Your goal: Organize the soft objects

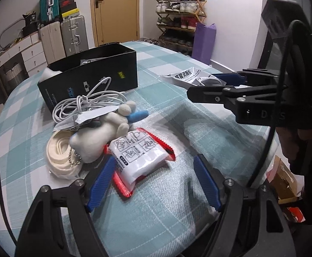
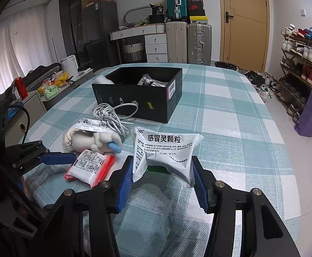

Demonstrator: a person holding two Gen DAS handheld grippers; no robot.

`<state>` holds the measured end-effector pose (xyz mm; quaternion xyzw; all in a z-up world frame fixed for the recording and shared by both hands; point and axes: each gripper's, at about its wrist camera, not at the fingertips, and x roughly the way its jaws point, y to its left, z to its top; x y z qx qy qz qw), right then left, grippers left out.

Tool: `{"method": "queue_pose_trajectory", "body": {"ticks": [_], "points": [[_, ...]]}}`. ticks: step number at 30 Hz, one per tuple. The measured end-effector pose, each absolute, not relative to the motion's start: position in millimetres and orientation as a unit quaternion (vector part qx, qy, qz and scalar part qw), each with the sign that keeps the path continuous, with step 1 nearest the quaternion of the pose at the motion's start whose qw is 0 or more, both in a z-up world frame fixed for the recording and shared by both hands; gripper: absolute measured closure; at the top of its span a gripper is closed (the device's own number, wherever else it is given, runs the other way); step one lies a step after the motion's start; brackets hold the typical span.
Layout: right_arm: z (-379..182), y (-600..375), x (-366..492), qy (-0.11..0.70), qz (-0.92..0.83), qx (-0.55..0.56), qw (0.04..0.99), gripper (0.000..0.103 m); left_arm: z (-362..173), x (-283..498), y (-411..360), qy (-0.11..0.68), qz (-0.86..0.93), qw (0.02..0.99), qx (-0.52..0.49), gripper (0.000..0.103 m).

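The right gripper has its jaws squeezed onto a white medicine pouch, pinching it by the near edge so the bag buckles in the middle and the printed top flops away from the tool. It looks lifted a bit off the checked tablecloth, though I can't tell for sure if the far edge is dragging. The black box sits straight ahead of that gripper, already with a packet or two in it, so I'd guess that's where this goes.

Tips for doing it well: the grip is right at the hem, so don't swing fast or the bag may slip or swing. Carry it high enough to clear the near wall of the box, and steer a little right of the white cable coiled against the box front, just ahead and to the left. Let go only once the bag is over the opening.

The left gripper is spread wide, with a red-edged wet wipe pack lying between its jaws, nearer the left one and not gripped yet. Just beyond sit a plush toy and a coil of cream strap, touching each other, so close slowly to catch the pack alone
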<state>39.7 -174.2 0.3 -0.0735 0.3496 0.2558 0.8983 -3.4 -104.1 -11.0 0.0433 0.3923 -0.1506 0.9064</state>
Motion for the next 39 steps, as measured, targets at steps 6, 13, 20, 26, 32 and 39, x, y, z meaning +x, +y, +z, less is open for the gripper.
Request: {"method": "queue_pose_trajectory", "body": {"ticks": [6,13,20,26,32,39], "points": [[-1,-176,42,0.351,0.255,-0.073,0.898,0.051,-14,6,-108,0.399,-0.143,0.905,0.041,0.031],[-1,-178,44,0.351,0.252,-0.072,0.899,0.051,-13,7,-112,0.391,-0.144,0.907,0.054,0.052],[-1,-178,44,0.349,0.251,-0.073,0.900,0.051,-9,1,-111,0.384,-0.159,0.908,0.049,0.054],[4,-178,40,0.338,0.256,-0.073,0.903,0.051,5,-7,-103,0.362,-0.161,0.917,0.038,0.054],[13,-176,35,0.322,0.265,-0.067,0.906,0.051,22,-12,-88,0.338,-0.146,0.929,0.028,0.054],[23,-167,31,0.307,0.280,-0.069,0.907,0.051,40,-9,-62,0.316,-0.118,0.941,0.008,0.054]]}}
